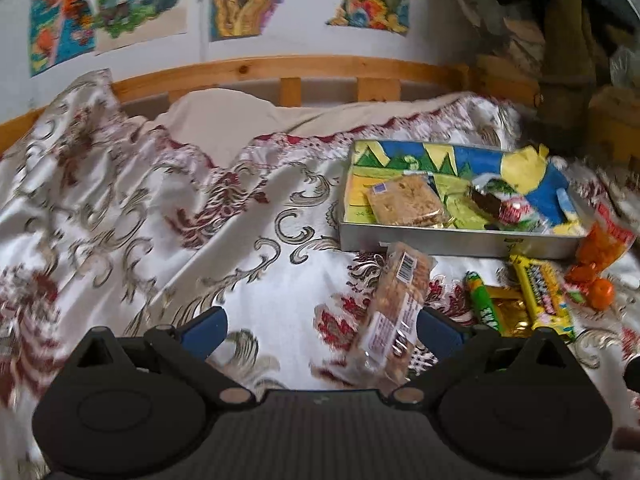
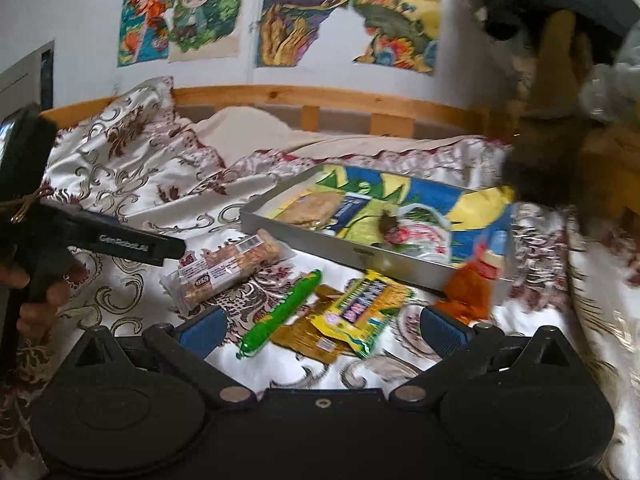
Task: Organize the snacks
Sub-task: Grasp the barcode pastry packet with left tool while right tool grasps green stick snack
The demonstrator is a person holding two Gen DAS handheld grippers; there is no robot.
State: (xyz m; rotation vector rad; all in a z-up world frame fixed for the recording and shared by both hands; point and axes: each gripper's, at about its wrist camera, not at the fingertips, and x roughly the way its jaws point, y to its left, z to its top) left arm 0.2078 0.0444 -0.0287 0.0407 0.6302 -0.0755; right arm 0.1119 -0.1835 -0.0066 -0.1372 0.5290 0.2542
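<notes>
The bed, spread with a shiny flowered cover, serves as the work surface, most likely because it gives room to lay everything out. On it, at about one o'clock in the left wrist view, sits a shallow metal tray lined with bright blue, yellow and green paper; it already holds a flat cereal bar and a couple of other wrapped sweets, so it looks to be the place where the snacks are being gathered. The rest lie loose on the cover just in front of the tray's near wall, within easy reach of both tools. The longest of them is a clear-wrapped nut bar, at about one o'clock from the left tool and close beside its right finger, not between the two. The left tool's fingers are spread wide and have hold of nothing; it seems lined up to take that bar next. The right tool is likewise wide open and empty, hovering over a yellow candy bar, a green candy tube at eleven o'clock and a gold wrapper partly under the yellow one. An orange bag of sweets leans against the tray's near corner, at two o'clock from the right tool.
</notes>
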